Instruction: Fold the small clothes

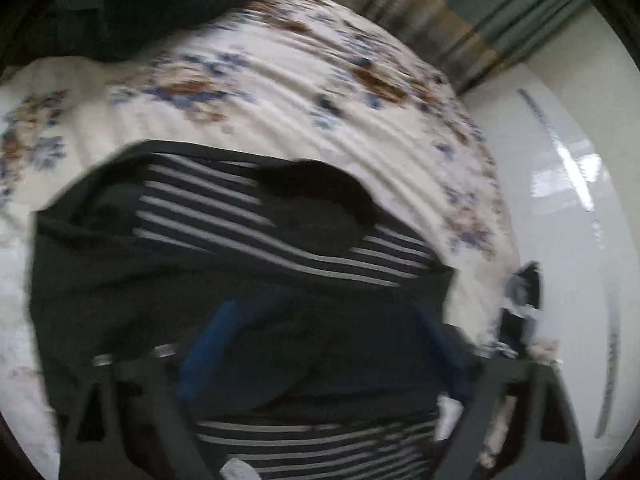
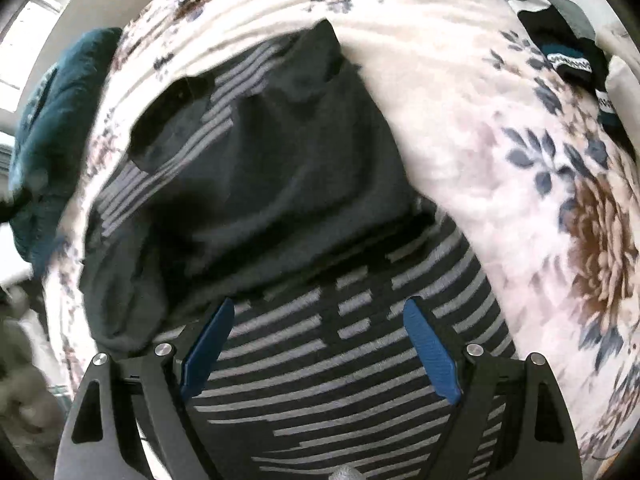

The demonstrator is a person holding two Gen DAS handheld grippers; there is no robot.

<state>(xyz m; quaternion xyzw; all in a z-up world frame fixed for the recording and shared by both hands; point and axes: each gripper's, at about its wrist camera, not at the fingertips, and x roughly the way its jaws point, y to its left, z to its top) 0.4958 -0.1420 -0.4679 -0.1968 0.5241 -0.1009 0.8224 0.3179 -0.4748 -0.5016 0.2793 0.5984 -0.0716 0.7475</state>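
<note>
A black garment with grey stripes lies partly folded on the floral bedspread. In the left wrist view, blurred by motion, my left gripper hangs over the garment's near part. Its blue pads stand wide apart with nothing between them. In the right wrist view the same garment fills the middle, a plain black flap laid over the striped part. My right gripper is open above the striped near end, and its blue pads grip nothing.
A dark teal cushion or blanket lies at the bed's far side. More dark clothes sit at the upper right of the bedspread. The bed's edge drops to a glossy white floor, with striped curtains beyond.
</note>
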